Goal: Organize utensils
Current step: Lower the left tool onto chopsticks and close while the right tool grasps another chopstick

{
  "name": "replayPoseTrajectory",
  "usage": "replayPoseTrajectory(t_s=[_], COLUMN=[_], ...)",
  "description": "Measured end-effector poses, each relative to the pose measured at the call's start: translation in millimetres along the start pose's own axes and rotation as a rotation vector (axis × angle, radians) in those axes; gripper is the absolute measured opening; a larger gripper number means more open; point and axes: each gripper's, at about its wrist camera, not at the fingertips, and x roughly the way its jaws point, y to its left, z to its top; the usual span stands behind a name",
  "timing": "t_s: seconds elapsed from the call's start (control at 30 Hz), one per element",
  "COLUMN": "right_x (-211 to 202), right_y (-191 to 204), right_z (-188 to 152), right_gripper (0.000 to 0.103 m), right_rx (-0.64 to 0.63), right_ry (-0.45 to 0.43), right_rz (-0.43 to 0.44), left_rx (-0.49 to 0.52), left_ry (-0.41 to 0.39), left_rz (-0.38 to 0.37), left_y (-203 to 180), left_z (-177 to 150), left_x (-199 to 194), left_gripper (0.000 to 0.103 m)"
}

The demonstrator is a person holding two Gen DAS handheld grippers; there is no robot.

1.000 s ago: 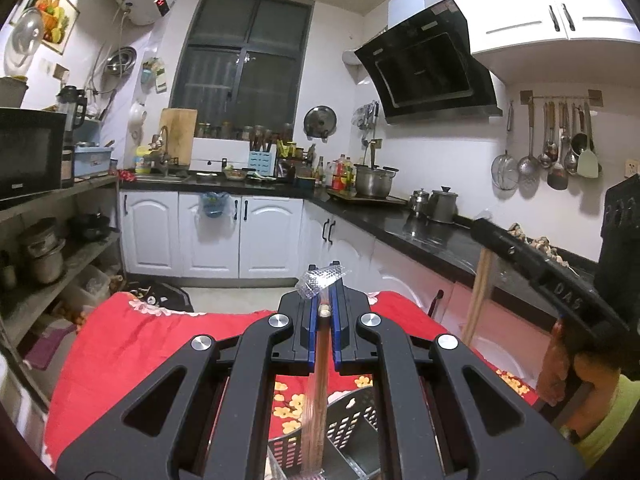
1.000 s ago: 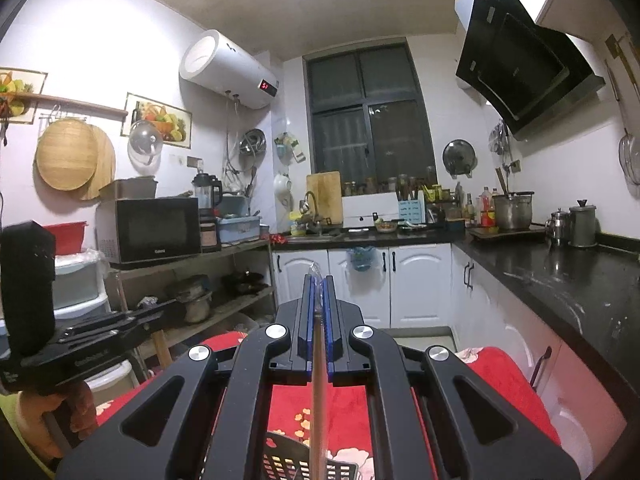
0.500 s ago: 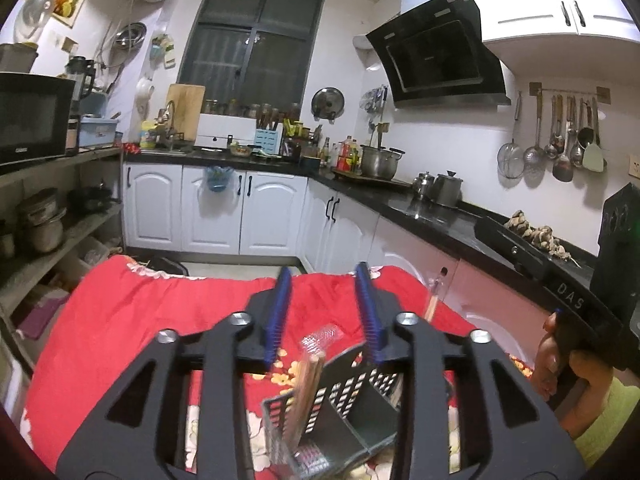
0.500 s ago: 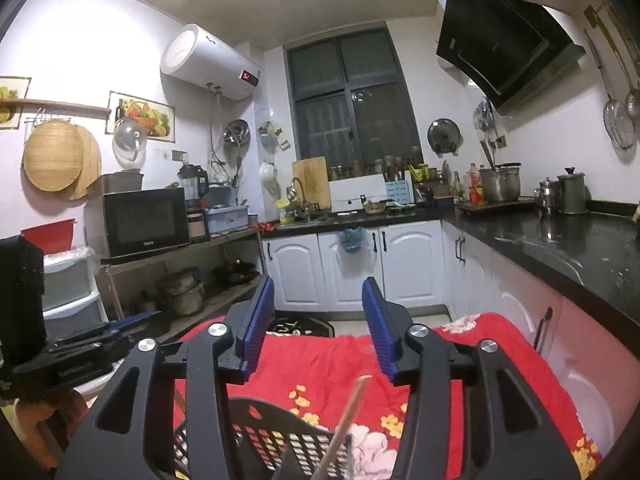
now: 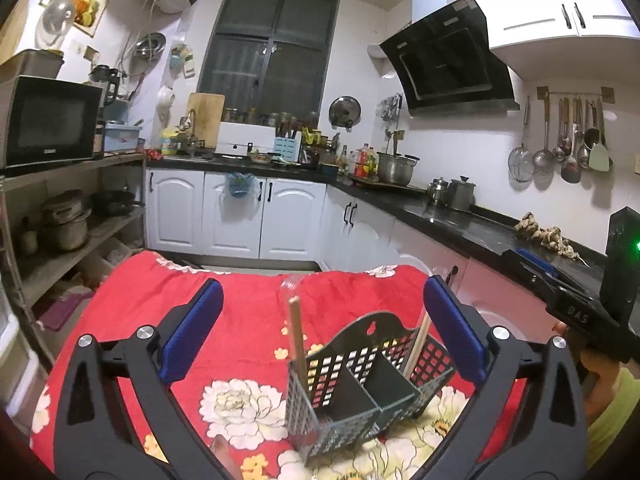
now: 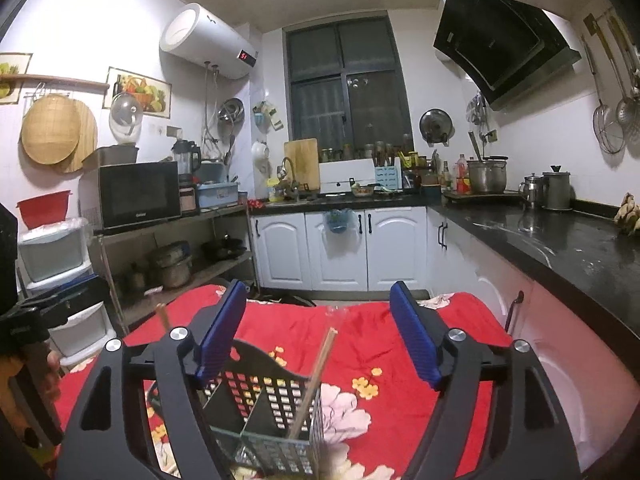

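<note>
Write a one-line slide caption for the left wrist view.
Open left gripper, jaws just opened, above a dark utensil basket holding two wrapped chopstick pairs on a red floral tablecloth.

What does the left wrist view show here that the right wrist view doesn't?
Only the left wrist view: the open left gripper, whose jaws have just been opening with nothing between the pads, and the spatula on the utensil rail.
Only the right wrist view: the open right gripper, also just opened, the round bamboo tray and the red basin.
Both: the dark utensil basket on the red floral cloth, with wrapped chopsticks leaning in two compartments.
</note>
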Motion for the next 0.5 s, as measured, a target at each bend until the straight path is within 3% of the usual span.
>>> replayPoseTrajectory(t_s=[0.5], right_x=[-34], right_y=[17], right_z=[-23], right_gripper=[0.075], right_rx=[-0.043], right_ry=[0.098], right_rz=[0.027], left_rx=[-0.032], left_ry=[0.098], left_rz=[0.039], left_y=[12], left_z=[-41], left_x=[-31], left_gripper=[0.093])
